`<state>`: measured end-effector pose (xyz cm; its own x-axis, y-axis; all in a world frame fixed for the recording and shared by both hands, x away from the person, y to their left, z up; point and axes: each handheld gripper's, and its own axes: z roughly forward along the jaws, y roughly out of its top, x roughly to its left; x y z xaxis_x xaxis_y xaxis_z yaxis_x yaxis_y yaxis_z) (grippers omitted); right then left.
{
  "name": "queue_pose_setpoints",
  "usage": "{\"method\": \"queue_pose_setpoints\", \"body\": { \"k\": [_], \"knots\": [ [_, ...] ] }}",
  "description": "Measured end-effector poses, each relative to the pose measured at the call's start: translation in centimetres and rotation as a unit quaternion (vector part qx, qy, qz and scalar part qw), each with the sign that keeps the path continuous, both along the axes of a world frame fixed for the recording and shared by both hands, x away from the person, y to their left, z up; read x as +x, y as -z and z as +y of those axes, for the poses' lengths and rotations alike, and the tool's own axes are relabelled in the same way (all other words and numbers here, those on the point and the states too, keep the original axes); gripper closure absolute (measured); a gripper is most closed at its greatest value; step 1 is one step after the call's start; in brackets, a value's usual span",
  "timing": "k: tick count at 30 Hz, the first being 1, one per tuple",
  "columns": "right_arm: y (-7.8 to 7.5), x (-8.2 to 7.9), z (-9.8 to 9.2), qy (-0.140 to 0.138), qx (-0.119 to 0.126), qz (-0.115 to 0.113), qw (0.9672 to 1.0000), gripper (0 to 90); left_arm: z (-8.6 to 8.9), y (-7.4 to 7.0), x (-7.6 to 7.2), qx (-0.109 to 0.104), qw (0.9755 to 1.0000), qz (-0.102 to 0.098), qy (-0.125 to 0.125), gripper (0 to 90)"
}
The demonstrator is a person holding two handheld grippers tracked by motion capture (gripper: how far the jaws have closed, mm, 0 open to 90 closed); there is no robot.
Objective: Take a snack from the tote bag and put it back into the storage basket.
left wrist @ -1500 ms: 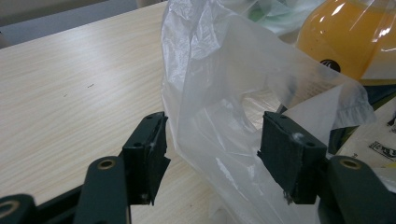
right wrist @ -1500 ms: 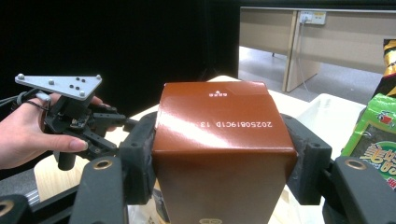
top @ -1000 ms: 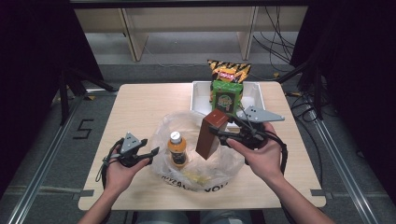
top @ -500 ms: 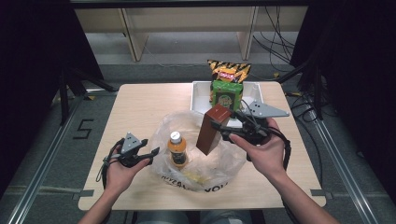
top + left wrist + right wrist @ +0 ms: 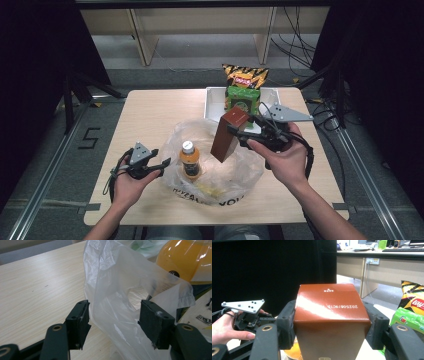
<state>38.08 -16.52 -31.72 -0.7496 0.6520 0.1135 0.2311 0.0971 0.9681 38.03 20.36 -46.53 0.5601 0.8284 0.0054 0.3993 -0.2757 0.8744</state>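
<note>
Right tongs (image 5: 239,134) clamping brown box (image 5: 227,134) — above plastic bag (image 5: 235,172)

A pale wooden counter (image 5: 150,120) carries a clear plastic bag (image 5: 240,172) (bottle inside) and a white tray (image 5: 214,100) behind it

The right gripper (image 5: 239,134) is holding a brown box (image 5: 228,134) tilted over the plastic bag (image 5: 240,172) near the table's (image 5: 150,115) front edge.
</note>
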Motion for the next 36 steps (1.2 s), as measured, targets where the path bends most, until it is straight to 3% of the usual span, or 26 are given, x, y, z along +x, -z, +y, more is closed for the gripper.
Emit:
{"method": "queue_pose_setpoints", "body": {
  "k": [4,5,10,14,23,24,26,28,30,31,33,35,36],
  "knots": [
    [-0.3,0.1,-0.1,-0.001,-0.001,-0.006,1.0,39.2,-0.1,0.0,0.0,-0.003,1.0,0.002,0.0,40.4],
    [-0.4,0.0,-0.1,0.0,0.003,0.001,1.0,39.2,-0.1,0.0,0.0,-0.003,1.0,0.003,0.002,40.4],
    [-0.7,0.2,-0.2,0.008,0.002,-0.014,0.9999,39.2,0.0,0.1,0.1,-0.001,1.0,0.003,0.002,40.4],
    [-1.0,0.1,-0.1,0.005,0.003,-0.003,1.0,39.2,0.0,0.1,0.0,-0.001,1.0,0.002,0.003,40.4],
    [-1.2,0.5,-0.1,0.0,0.002,-0.017,0.9998,39.2,0.0,0.1,0.1,0.0,1.0,0.003,0.003,40.5],
    [-1.3,0.3,-0.1,0.001,0.005,-0.009,0.9999,39.2,0.0,0.1,0.1,0.0,1.0,0.003,0.003,40.4],
    [-1.4,0.5,-0.1,0.0,0.002,-0.022,0.9997,39.2,-0.1,0.1,0.0,-0.003,1.0,0.004,0.003,40.4],
    [-1.6,0.4,-0.2,0.0,0.007,-0.011,0.9999,39.2,-0.1,0.1,0.0,-0.001,1.0,0.002,0.003,40.4],
    [-1.8,0.5,-0.3,0.005,0.005,-0.024,0.9997,39.2,-0.1,0.1,0.0,-0.002,1.0,0.002,0.003,40.4],
    [-1.9,0.4,-0.3,0.006,0.006,-0.015,0.9999,39.2,-0.1,0.1,0.0,-0.002,1.0,0.002,0.003,40.5],
    [-2.1,0.4,-0.4,0.005,0.006,-0.022,0.9997,39.2,-0.1,0.1,0.0,-0.002,1.0,0.001,0.003,40.4],
    [-2.2,0.3,-0.4,0.007,0.009,-0.015,0.9998,39.2,-0.2,0.1,0.0,0.0,1.0,0.001,0.0,40.4],
    [-2.3,0.6,-0.4,0.008,0.007,-0.032,0.9994,39.2,-0.2,0.1,0.0,-0.001,1.0,0.001,0.001,40.4]
  ]
}}
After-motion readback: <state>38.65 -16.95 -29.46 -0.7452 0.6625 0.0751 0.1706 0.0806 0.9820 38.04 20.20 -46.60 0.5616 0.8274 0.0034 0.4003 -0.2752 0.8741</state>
